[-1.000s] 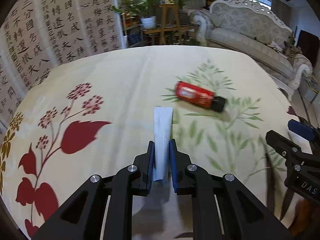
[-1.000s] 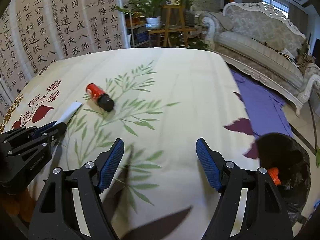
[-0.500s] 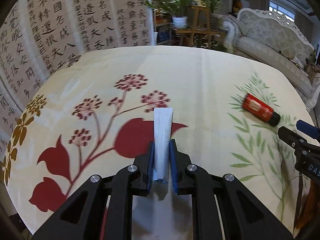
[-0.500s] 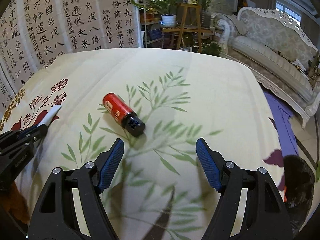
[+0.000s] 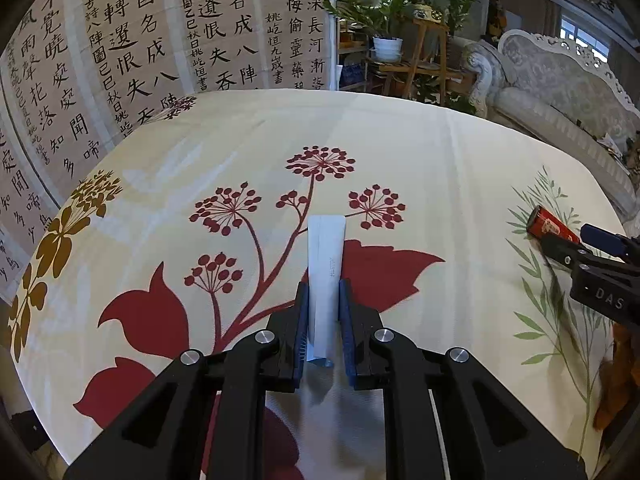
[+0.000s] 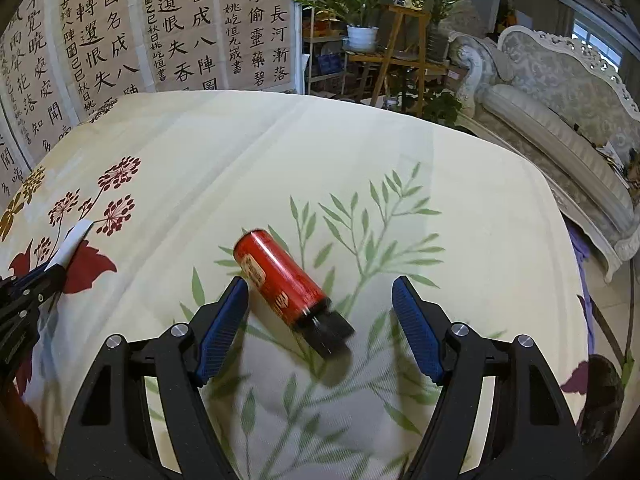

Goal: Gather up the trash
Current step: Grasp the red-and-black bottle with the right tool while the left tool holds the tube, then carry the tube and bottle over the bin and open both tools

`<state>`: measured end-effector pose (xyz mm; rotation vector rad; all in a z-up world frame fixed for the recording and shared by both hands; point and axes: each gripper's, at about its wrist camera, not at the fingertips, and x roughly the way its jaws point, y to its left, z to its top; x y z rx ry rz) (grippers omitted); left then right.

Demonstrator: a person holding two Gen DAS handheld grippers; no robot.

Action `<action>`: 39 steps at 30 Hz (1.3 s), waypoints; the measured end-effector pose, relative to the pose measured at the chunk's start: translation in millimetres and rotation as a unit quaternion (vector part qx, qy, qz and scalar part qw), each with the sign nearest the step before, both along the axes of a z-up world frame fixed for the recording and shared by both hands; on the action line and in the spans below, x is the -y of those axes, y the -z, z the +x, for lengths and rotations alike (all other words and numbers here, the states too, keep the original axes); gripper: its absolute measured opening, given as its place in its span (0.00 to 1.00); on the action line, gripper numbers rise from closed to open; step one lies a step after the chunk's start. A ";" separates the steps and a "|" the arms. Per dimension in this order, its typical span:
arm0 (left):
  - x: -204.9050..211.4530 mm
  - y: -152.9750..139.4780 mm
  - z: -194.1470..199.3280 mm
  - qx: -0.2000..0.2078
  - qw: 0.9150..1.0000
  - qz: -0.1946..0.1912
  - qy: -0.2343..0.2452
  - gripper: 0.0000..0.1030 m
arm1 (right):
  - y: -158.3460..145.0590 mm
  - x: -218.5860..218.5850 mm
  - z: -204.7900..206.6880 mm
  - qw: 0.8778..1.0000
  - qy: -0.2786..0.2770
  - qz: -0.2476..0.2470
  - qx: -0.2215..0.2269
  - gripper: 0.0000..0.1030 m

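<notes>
- A calligraphy screen (image 5: 168, 32) is seen at the far left, behind the desk (image 5: 400, 140), which is covered by a cream cloth printed with red flowers and green leaves.
- The left tongs (image 5: 323, 320) are closed on a white paper strip (image 5: 326, 256); the strip is held flat between the blue pads (image 5: 301, 320) and points forward over the red leaf print, well to the left of the red bottle (image 6: 280, 276).
- From the right wrist view, the same strip (image 6: 72, 240) and the left tongs (image 6: 36, 280) are seen at the left edge, well apart from the bottle.
- The red bottle is lying on its side on the green leaf print, its black cap (image 6: 330, 332) turned toward the camera.
- The right tongs (image 6: 320, 312) are spread wide around the bottle; the left pad (image 6: 224, 320) is just beside the bottle's body, while the right pad is kept apart from it.
- To the right of the bottle, past the desk edge, a pale ornate sofa (image 6: 560, 92) is seen, with potted plants (image 6: 360, 12) behind.
</notes>
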<state>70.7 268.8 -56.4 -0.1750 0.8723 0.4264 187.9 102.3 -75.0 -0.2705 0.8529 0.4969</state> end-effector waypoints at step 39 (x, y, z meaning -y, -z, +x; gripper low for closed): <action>106.3 -2.8 -5.0 0.011 0.993 -0.013 0.117 0.16 | -1.1 119.6 -69.4 0.997 0.072 0.022 -0.007 0.23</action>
